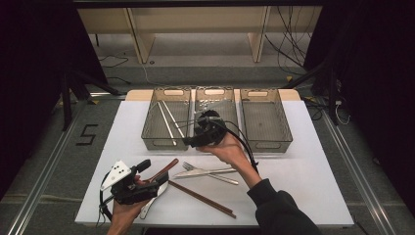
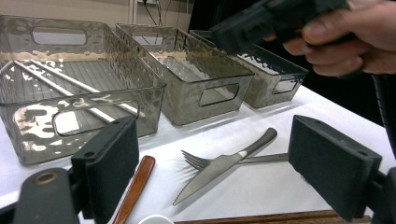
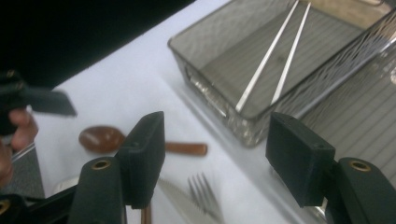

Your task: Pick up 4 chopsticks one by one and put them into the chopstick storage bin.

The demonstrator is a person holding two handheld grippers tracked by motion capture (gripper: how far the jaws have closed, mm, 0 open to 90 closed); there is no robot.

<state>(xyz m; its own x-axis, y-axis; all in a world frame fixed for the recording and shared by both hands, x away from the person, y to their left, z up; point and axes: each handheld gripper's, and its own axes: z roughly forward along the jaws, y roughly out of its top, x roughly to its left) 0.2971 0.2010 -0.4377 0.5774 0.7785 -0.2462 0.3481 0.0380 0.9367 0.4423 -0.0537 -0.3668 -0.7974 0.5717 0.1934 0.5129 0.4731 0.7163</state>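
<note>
The right gripper [image 1: 192,142] hangs over the near rim of the middle bin [image 1: 216,94], jaws wide apart and empty. Just below it on the table lie the fork [image 1: 195,169] and knife [image 1: 208,172], crossed, their long axes running left to right, handles towards the right. The left gripper [image 1: 157,177], open and probably empty too, rests near the wooden spoon [image 1: 164,170], slightly farther from the fork
</note>
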